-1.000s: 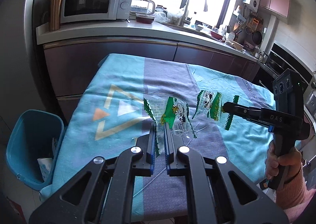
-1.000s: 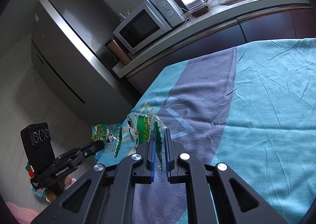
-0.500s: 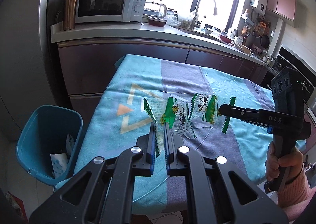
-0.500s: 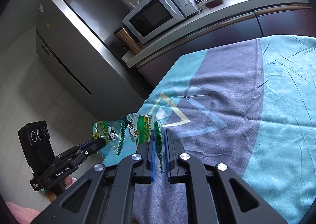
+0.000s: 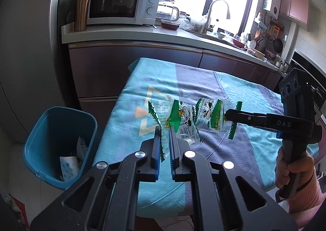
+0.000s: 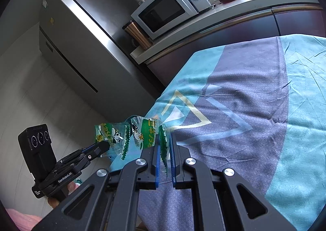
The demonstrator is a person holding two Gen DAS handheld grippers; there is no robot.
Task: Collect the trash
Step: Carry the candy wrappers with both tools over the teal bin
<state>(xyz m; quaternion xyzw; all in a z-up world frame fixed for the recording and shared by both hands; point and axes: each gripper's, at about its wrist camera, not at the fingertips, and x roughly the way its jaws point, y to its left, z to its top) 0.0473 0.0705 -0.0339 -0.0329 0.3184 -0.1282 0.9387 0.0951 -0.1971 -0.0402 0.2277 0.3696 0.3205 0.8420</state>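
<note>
Two clear snack wrappers with green edges and cartoon prints hang above the left part of the table. My left gripper [image 5: 164, 129] is shut on the edge of one wrapper [image 5: 180, 117]. My right gripper [image 5: 225, 114] comes in from the right, held by a hand, and is shut on the other wrapper [image 5: 212, 114]. In the right wrist view, the right gripper [image 6: 164, 138] pinches its wrapper [image 6: 145, 132], and the left gripper [image 6: 105, 145] holds the other wrapper [image 6: 113, 135] past the table's corner. A blue trash bin [image 5: 55, 129] stands on the floor left of the table, with paper in it.
The table wears a teal and grey cloth [image 5: 203, 84]. Behind it runs a kitchen counter [image 5: 126, 36] with a microwave [image 5: 120, 4], a copper tumbler [image 5: 80, 12], a kettle and a sink. A steel fridge [image 6: 81, 33] stands at the left.
Both grippers have carried their wrappers leftward toward the table's left edge. The bin now shows more fully in the left wrist view.
</note>
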